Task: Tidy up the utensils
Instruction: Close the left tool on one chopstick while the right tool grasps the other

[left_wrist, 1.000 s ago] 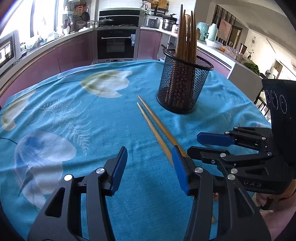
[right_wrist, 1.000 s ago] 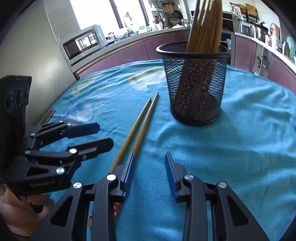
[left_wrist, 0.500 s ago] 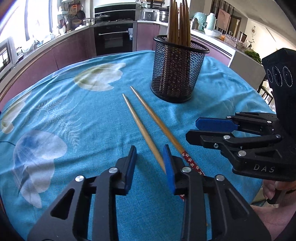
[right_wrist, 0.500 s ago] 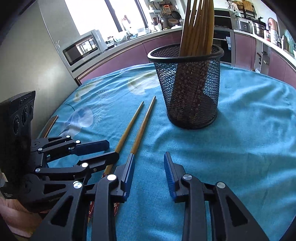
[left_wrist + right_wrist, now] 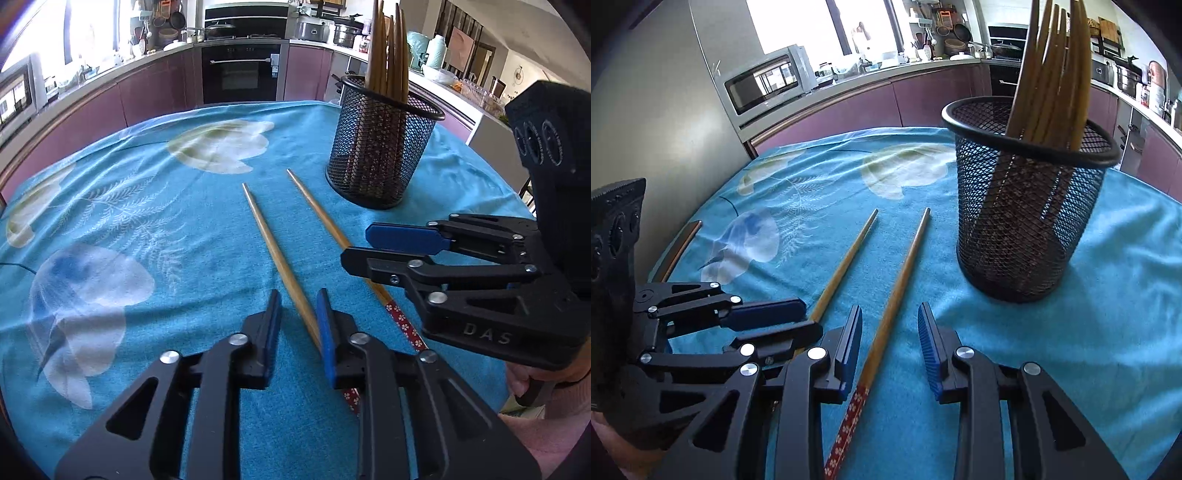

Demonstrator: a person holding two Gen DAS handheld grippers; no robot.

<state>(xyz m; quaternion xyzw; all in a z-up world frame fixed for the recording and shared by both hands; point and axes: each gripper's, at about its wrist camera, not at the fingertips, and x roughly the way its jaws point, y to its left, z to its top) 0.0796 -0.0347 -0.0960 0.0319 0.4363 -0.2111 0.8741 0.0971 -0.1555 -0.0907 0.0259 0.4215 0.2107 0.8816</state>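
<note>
Left of the mesh cup (image 5: 384, 147), on a blue cloth (image 5: 147, 221), the left gripper (image 5: 297, 317), just narrowed, straddles one chopstick (image 5: 277, 254) without pinching it; closing off-centre, I judge, could roll it away. From the right view, the right gripper (image 5: 890, 336) stands apart around the other chopstick (image 5: 897, 291), left of the cup (image 5: 1027, 206), kitchen counters behind.

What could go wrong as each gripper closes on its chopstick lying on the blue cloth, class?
The left gripper has just narrowed around the left chopstick without clamping it; the thin stick could roll or slip out. The right gripper straddles the right chopstick close beside it, so the two might collide. The mesh holder looks crowded.
</note>
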